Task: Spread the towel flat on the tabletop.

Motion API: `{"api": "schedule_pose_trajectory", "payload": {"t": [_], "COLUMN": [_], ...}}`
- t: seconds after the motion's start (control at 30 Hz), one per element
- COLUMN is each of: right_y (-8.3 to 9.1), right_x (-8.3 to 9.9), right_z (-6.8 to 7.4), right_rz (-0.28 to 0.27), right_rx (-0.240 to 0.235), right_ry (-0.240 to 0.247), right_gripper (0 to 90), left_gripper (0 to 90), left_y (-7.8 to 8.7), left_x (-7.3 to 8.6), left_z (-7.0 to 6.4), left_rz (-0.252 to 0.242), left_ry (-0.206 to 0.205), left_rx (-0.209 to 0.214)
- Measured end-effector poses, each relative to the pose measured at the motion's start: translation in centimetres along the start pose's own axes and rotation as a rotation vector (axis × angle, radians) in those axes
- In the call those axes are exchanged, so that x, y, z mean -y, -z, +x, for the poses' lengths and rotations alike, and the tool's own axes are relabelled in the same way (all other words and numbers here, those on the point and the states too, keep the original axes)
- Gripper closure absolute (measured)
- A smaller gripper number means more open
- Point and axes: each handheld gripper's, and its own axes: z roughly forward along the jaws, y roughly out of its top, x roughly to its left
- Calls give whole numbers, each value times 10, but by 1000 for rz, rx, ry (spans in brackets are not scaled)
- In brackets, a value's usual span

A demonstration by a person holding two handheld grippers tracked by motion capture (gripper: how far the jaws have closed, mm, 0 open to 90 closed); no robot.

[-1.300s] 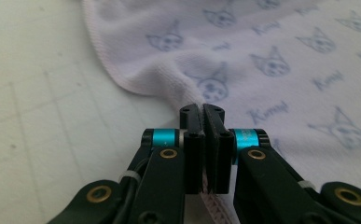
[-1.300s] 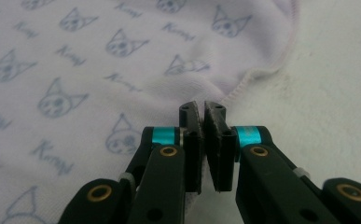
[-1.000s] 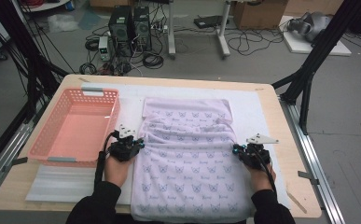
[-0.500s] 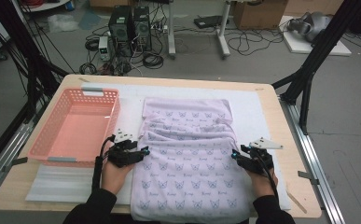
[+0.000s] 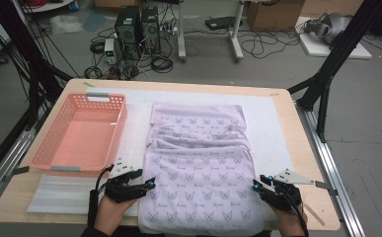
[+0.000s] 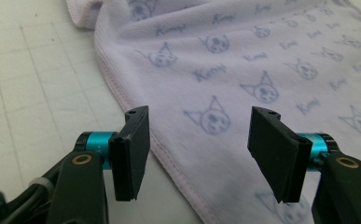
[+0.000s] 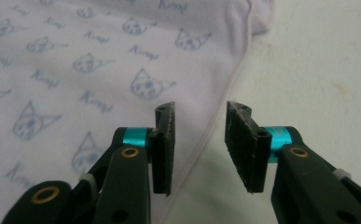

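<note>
1. The lilac cat-print towel (image 5: 198,170) lies flat on the table (image 5: 297,148), just right of the pink basket (image 5: 80,133). Its long axis runs from my near edge away from me, with the far end bunched in folds.
2. My left gripper (image 5: 146,186) sits at the towel's left hem, its jaws wide apart and holding nothing.
3. My right gripper (image 5: 257,186) straddles the towel's right hem, its jaws parted more narrowly and also empty.
</note>
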Motion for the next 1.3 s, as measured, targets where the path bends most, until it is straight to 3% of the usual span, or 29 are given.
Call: {"api": "schedule_pose_trajectory", "payload": {"t": [0.27,0.4,0.5,0.57,0.67,0.77,0.87,0.93,1.07,1.23,1.3], "right_y": [3,3,2,2,2,3,3,2,1,2,2], "right_x": [10,10,10,10,11,10,10,10,9,9,9], "right_z": [8,8,5,5,4,6,6,6,8,8,9], "right_rz": [38,42,37,38,37,35,37,36,47,46,45], "right_rx": [-10,-15,-48,-68,-73,-42,-47,-49,-60,-71,-61], "right_ry": [20,-3,-4,-15,-27,-9,-12,-7,-9,-21,3], "right_gripper": [711,726,839,861,859,754,729,766,864,878,882], "left_gripper": [545,609,706,736,718,514,541,579,798,862,867], "left_y": [11,17,19,20,23,25,26,25,24,25,26], "left_x": [16,24,25,26,26,28,30,31,32,32,31], "left_z": [-11,-15,-14,-14,-16,-19,-18,-21,-29,-26,-24], "left_rz": [-7,-7,-5,-9,-3,4,-1,-6,-6,-2,-5], "left_ry": [-31,-84,-89,-80,-84,-95,-108,-119,-147,-110,-76], "left_rx": [-28,-69,-74,-72,-83,-141,-140,-143,-118,-92,-82]}}
